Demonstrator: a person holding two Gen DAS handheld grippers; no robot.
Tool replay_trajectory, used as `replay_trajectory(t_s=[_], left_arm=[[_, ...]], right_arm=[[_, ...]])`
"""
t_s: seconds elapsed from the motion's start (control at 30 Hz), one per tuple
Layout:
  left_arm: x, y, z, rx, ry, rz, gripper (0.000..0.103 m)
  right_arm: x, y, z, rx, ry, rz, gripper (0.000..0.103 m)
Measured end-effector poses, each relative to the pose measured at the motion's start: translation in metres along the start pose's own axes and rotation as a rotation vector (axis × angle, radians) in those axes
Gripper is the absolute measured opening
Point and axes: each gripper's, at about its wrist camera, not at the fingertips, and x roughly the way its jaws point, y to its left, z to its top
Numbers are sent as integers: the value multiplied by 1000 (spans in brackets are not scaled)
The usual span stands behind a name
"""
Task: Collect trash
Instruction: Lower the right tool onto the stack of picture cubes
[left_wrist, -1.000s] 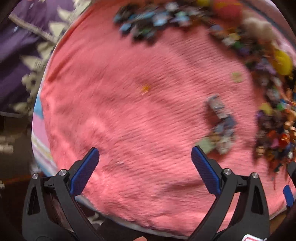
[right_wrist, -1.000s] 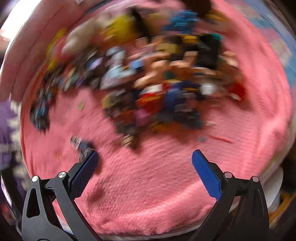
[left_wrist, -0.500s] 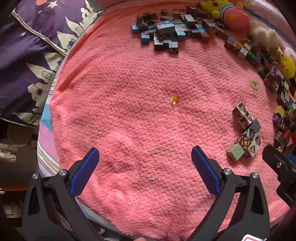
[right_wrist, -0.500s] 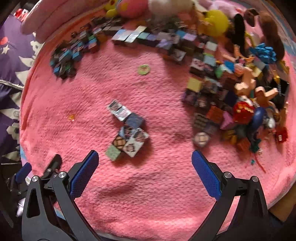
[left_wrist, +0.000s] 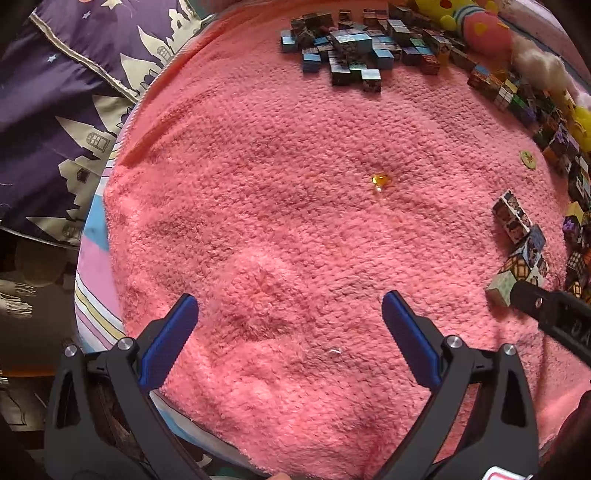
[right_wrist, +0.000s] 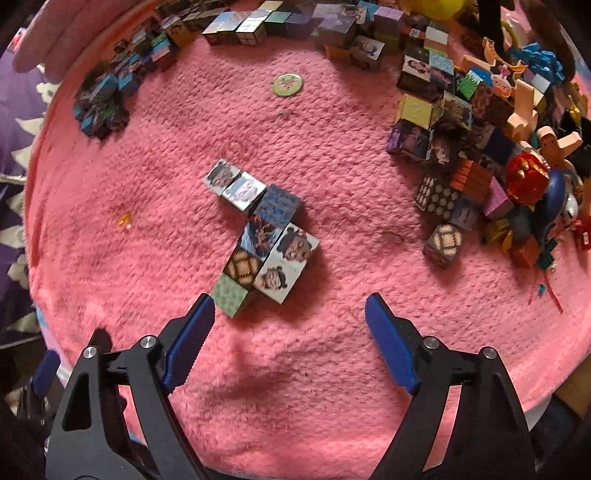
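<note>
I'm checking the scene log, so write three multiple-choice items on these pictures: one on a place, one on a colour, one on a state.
1. Where does the small orange scrap lie?
A. on bare blanket
B. inside the cube pile
C. between closed tongs

2. What colour is the blanket?
A. green
B. pink
C. white

3. How do the right tongs stand?
A. shut on a cube
B. shut, empty
C. open, empty

Answers: 1 A, the scrap sits alone on the fabric; 2 B, pink pile fills both views; 3 C, the blue pads are spread with nothing between them.
</note>
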Motion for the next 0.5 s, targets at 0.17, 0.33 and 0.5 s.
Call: replay_trajectory(t_s=[0.17,0.33,0.5], left_arm=[[7,7,-3,-11,19,-12,96],[11,18,-4,-13,13,-14,96],[14,20,-2,-11,14,-35,96]], right_arm=[[15,22,3,-11,23,-7,80],[27,37,5,-11,33,-62,76],[32,37,10,12,33,-91,66]])
